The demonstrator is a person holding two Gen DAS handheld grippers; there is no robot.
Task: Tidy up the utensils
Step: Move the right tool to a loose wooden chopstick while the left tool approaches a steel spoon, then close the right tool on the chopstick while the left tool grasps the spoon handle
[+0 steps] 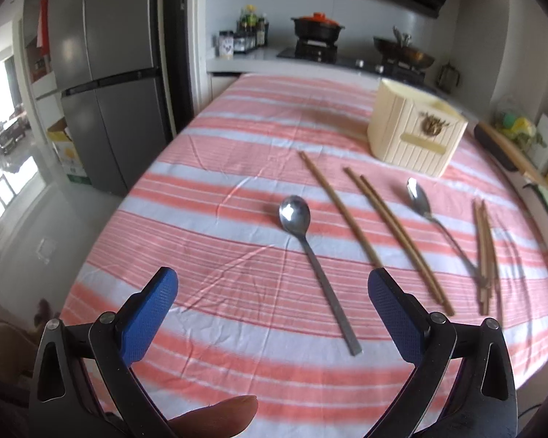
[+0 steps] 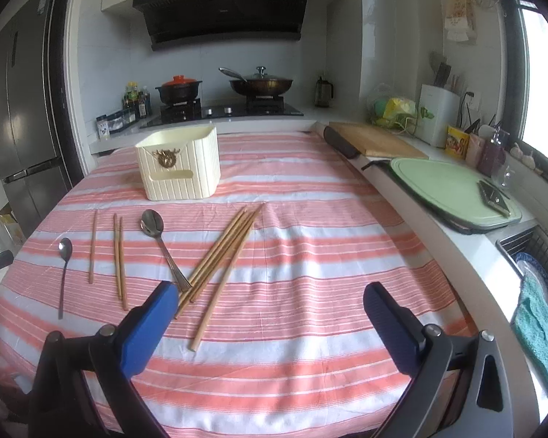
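A cream ribbed holder box (image 1: 416,129) (image 2: 181,162) stands at the far side of the striped tablecloth. In front of it lie a long-handled steel spoon (image 1: 310,252) (image 2: 64,266), a single wooden chopstick (image 1: 338,208) (image 2: 92,246), a chopstick pair (image 1: 398,235) (image 2: 119,255), a second steel spoon (image 1: 429,208) (image 2: 160,241), and a bundle of several chopsticks (image 1: 485,255) (image 2: 223,255). My left gripper (image 1: 272,306) is open above the near cloth, with the first spoon's handle between its fingers. My right gripper (image 2: 270,315) is open, empty, just right of the chopstick bundle.
A stove with a black pot (image 2: 179,89) and a wok (image 2: 261,84) is behind the table. A wooden board (image 2: 372,140) and a green cutting board (image 2: 453,189) lie on the right counter beside a sink rack (image 2: 537,255). A fridge (image 1: 102,73) stands at the left.
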